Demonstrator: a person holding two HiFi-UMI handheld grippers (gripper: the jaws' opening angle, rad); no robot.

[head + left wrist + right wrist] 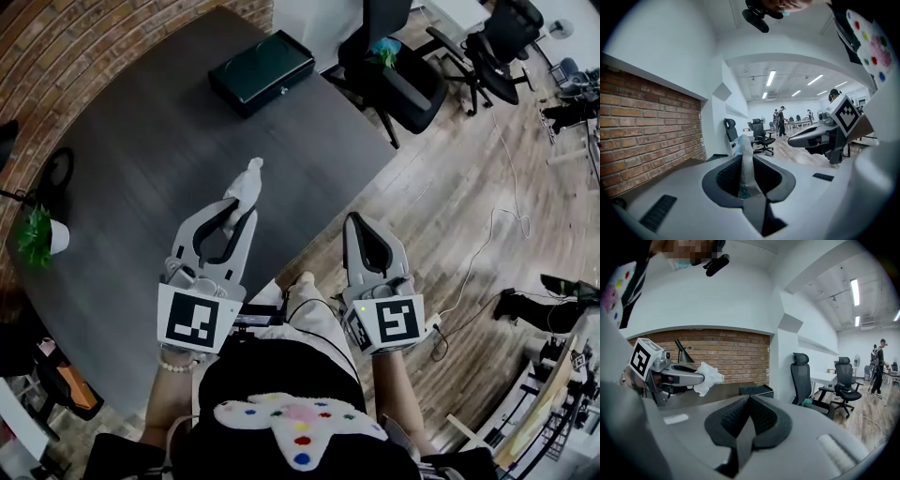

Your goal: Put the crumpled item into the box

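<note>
Above the dark table (131, 150), left claw (244, 201) pinches crumpled white paper (249, 178); right claw (355, 221) closed.

The surface (141, 159) is a dark grey top with a curved edge, set beside a brick wall (56, 56). A dark green box (261, 70), lid shut, sits near its far edge. At the left rim stands a small plant (34, 232) in a white pot (58, 237), with a black round object (54, 173) near it.
</note>
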